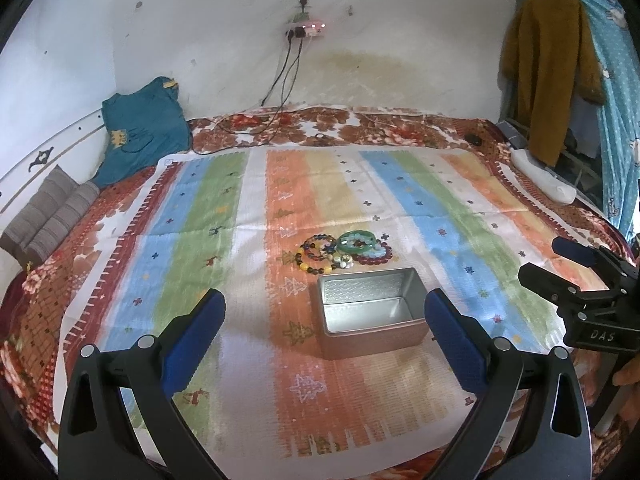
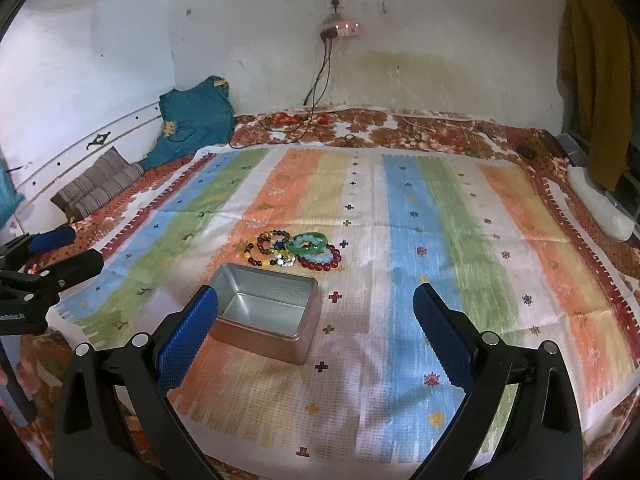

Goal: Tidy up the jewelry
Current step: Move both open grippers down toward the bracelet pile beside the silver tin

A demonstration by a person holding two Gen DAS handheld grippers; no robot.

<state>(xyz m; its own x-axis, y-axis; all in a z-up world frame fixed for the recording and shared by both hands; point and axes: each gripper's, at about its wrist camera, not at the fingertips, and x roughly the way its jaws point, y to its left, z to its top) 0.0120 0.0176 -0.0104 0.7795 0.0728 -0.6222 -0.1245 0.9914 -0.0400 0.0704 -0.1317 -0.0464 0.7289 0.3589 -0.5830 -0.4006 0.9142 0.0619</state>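
Observation:
A small heap of bead bracelets point(image 1: 343, 253) point(image 2: 294, 251) lies on the striped cloth: a green bangle point(image 1: 356, 241) point(image 2: 308, 243), a dark red bead ring point(image 2: 326, 261) and several mixed-colour strands. Just in front of the heap stands an open, empty metal tin point(image 1: 370, 312) point(image 2: 266, 314). My left gripper point(image 1: 325, 304) hovers open above the tin's near side, nothing between its blue pads. My right gripper point(image 2: 316, 300) is open too, its left pad over the tin's left corner. Each gripper shows in the other's view, the right point(image 1: 560, 260) and the left point(image 2: 64, 248).
The striped cloth point(image 1: 200, 240) covers a bed with a floral blanket point(image 1: 360, 128). A teal garment point(image 1: 140, 128) and striped cushions point(image 1: 52, 216) lie at the left. Cables point(image 1: 280, 116) trail from a wall socket. Hanging clothes point(image 1: 556, 80) and a white bottle point(image 1: 544, 180) stand at the right edge.

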